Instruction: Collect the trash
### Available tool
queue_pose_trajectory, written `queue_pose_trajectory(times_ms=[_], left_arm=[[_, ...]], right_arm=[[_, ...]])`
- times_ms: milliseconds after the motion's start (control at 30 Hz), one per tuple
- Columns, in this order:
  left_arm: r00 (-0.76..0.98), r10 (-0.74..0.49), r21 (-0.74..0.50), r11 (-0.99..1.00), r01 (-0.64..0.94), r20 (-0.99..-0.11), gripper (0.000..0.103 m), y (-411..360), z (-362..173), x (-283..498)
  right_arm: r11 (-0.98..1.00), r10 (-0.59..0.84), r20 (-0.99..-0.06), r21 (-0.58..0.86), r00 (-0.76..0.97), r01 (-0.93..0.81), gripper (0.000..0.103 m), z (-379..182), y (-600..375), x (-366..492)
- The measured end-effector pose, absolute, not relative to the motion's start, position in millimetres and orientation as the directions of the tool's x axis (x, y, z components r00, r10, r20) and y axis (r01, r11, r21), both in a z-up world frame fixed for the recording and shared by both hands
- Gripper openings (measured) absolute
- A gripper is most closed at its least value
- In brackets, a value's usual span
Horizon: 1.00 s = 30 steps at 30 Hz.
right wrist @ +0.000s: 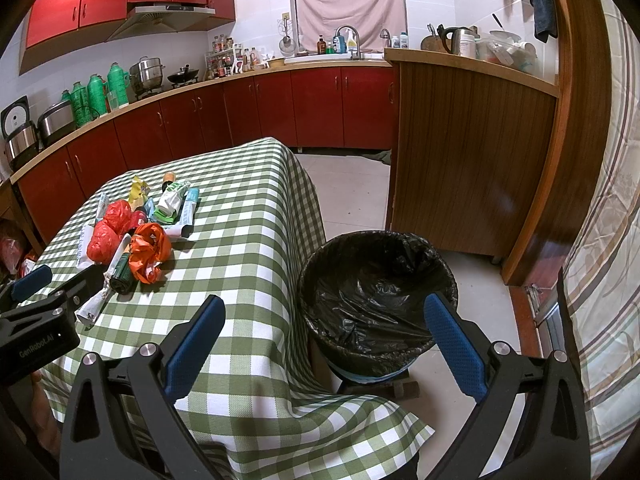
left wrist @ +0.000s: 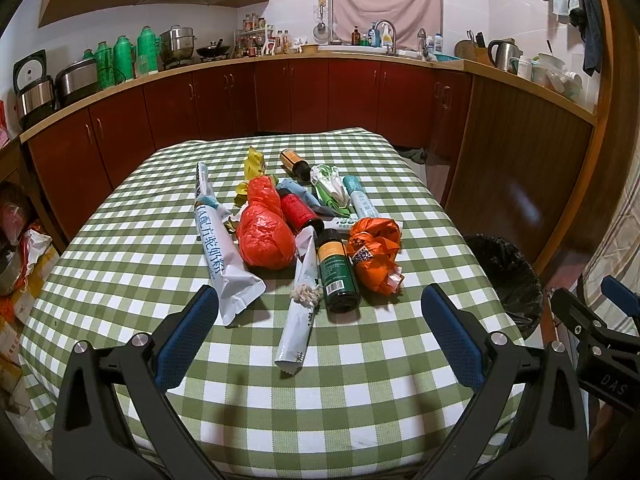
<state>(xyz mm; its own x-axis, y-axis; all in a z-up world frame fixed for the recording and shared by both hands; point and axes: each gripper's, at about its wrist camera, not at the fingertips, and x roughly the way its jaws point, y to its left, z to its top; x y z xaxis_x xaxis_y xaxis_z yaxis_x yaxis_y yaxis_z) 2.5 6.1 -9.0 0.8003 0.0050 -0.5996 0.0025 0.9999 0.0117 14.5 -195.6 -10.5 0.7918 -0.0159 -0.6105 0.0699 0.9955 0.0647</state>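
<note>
Trash heap (left wrist: 304,224) mid tabletop (left wrist: 120,280): red bag (left wrist: 264,236), dark green bottle (left wrist: 338,276), orange bag (left wrist: 374,254), white wrappers. Left gripper (left wrist: 320,336) faces heap, fingers apart, empty, likely lined up for nearest wrapper (left wrist: 298,320). Right gripper (right wrist: 324,344) fingers apart, empty, hovering near black-lined bin (right wrist: 376,300) beside tabletop edge, handy for drops.

The left tool (left wrist: 320,320) hangs level with its two blue-padded fingers (left wrist: 188,336) spread wide apart, nothing between them. The right tool (right wrist: 324,328) sits just beside it on the right, its fingers (right wrist: 454,344) likewise spread wide and empty.
</note>
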Motion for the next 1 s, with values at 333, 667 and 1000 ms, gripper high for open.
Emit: queue_pose_trajectory(times_ms=[333,667,1000], left_arm=[[0.800,0.004,0.011,1.000,0.003,-0.601,0.099,5.8,-9.1,2.6],[0.800,0.004,0.012,1.000,0.004,-0.600,0.099,5.7,-9.6,1.7],[0.790,0.005,0.011,1.000,0.002,-0.613,0.099,10.4,-13.5,0.5]], right_arm=[[0.995,-0.016,-0.610,0.066,0.792,0.070,0.097,-10.1,-195.8,14.1],[0.995,-0.015,-0.610,0.066,0.792,0.070,0.097,-9.5,-195.9,14.0],[0.996,-0.016,-0.610,0.064,0.793,0.069,0.097,-9.7,-195.2,13.5]])
